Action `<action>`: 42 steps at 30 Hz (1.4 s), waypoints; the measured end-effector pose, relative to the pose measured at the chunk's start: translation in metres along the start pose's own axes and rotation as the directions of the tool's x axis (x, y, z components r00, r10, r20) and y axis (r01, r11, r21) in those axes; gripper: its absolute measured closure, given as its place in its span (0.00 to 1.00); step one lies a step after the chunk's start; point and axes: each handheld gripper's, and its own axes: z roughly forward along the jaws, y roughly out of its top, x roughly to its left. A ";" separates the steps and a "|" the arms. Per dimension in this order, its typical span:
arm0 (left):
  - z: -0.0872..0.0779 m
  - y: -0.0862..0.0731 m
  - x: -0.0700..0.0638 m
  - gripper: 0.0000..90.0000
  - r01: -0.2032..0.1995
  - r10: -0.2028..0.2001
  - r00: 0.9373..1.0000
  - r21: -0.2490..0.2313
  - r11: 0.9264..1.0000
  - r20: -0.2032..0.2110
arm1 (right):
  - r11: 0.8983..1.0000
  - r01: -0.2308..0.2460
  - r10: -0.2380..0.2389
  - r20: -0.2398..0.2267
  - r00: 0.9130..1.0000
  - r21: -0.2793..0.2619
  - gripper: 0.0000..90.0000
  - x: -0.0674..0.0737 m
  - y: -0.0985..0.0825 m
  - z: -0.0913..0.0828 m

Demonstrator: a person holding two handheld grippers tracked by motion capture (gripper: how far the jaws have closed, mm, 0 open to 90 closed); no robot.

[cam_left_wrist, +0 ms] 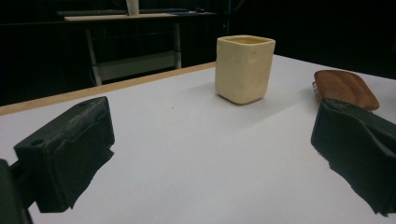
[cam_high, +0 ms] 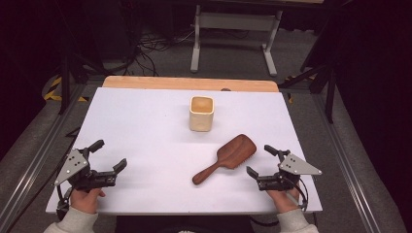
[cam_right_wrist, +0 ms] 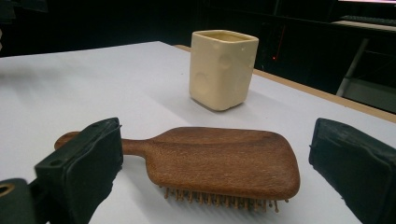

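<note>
Hairbrush (cam_high: 225, 158) flat on surface (cam_high: 145, 131), bristles down, near cup (cam_high: 201, 113).
Both tongs open, empty: left tongs (cam_high: 108, 156), right tongs (cam_high: 261, 160). Brush looks rigid, light wood; grip the narrow handle.

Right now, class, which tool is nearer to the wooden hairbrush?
Right. The right tool sits open just beside the hairbrush head; the left tool rests open far across the table.

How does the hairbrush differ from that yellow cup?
The hairbrush is dark brown wood, while the cup is pale cream. The hairbrush lies flat, bristles down; the cup stands upright, mouth open. The hairbrush is long with a handle; the cup is squarish. Both rest untouched on the white table.
</note>
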 end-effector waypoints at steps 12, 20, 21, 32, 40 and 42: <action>0.000 0.001 0.000 0.00 -0.004 0.004 1.000 -0.001 1.000 0.002 | 1.000 -0.008 0.008 -0.006 1.000 0.000 0.05 0.000 0.000 -0.001; 0.000 0.001 -0.001 0.00 -0.008 0.008 1.000 0.001 1.000 0.002 | 1.000 -0.007 0.007 -0.008 1.000 0.003 0.05 0.001 0.000 0.000; 0.000 0.001 -0.001 0.00 -0.008 0.008 1.000 0.001 1.000 0.001 | 1.000 -0.010 0.010 -0.008 1.000 0.003 0.05 0.001 0.000 0.000; -0.001 0.001 0.000 0.00 -0.007 0.007 1.000 -0.001 1.000 -0.002 | 1.000 -0.020 0.020 -0.030 0.999 0.021 0.06 0.000 0.004 0.004; -0.002 0.001 0.000 0.00 -0.008 0.008 1.000 0.001 1.000 -0.005 | 0.999 -0.009 0.012 -0.075 0.997 0.051 0.09 0.005 0.016 0.016; -0.001 0.001 0.000 0.00 -0.009 0.009 1.000 0.000 1.000 -0.006 | 0.999 -0.012 0.016 -0.086 0.996 0.053 0.09 0.006 0.018 0.020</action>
